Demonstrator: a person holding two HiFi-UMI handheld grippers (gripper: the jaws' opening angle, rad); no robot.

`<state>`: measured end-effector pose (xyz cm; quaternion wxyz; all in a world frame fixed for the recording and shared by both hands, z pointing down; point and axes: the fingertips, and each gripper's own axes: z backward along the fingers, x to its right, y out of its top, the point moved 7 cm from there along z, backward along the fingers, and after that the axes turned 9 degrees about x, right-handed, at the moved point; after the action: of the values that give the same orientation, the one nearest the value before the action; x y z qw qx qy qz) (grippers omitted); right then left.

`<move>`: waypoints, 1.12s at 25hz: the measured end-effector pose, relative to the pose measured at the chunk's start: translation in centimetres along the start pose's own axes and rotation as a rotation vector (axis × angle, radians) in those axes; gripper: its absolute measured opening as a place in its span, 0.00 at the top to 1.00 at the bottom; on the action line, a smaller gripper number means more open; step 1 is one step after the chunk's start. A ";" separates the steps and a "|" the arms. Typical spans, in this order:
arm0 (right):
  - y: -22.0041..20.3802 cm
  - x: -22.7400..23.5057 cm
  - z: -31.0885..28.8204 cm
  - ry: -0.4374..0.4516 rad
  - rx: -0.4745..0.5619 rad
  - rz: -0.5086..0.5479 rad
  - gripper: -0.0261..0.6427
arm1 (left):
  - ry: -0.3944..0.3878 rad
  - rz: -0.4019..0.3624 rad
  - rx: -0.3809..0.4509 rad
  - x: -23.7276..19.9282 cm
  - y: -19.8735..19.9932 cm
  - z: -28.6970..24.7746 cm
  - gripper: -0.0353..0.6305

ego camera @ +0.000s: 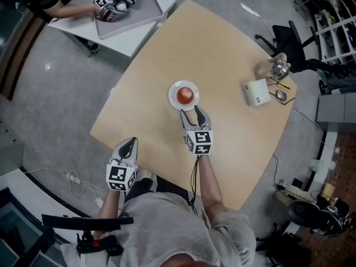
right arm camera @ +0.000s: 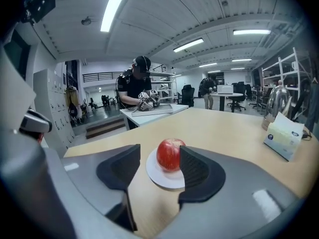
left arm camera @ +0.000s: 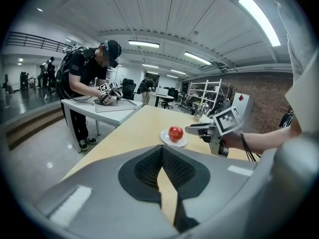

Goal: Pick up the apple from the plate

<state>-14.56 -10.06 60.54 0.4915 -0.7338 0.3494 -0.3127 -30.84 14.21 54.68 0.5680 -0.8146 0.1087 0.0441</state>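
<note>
Apple, red and round, sits in the middle of a small white plate near the centre of the tan table. Bare wood lies all round it, so it can be approached from the person's side with nothing in the way. The right gripper is held low, just short of the plate's near rim and tilted gently downward, its jaws spread apart and empty. In the right gripper view the apple shows in the gap between the two dark pads, nearer the right one, but it lies ahead of them and neither touches it. That stance looks meant to line the opening up with the fruit's widest part before going in. The left gripper hangs at the table's near edge, well apart from the plate, its jaws closed together on nothing, apparently just kept out of the way. The pick-up proper has not yet begun, and the apple rests on the plate.
</note>
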 end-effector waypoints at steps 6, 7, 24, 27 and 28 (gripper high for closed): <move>-1.1 0.4 -1.9 -0.003 -0.033 0.012 0.54 | 0.012 0.009 -0.020 -0.2 -0.2 -0.5 0.92; -1.4 0.6 -2.4 -0.005 -0.040 0.015 0.53 | 0.014 0.011 -0.024 -0.3 -0.3 -0.7 0.92; -3.8 2.9 -8.0 -0.030 -0.109 0.013 0.43 | 0.038 0.036 -0.062 -1.8 -1.0 -3.2 0.92; -3.8 3.0 -8.5 -0.026 -0.116 0.007 0.43 | 0.038 0.038 -0.067 -1.9 -1.0 -3.4 0.92; -3.8 3.0 -8.6 -0.025 -0.116 0.006 0.43 | 0.037 0.039 -0.068 -1.9 -1.1 -3.5 0.92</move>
<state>-19.00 -15.84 67.21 0.4535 -0.7638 0.3631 -0.2814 -32.63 11.48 57.27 0.5369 -0.8319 0.1336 0.0436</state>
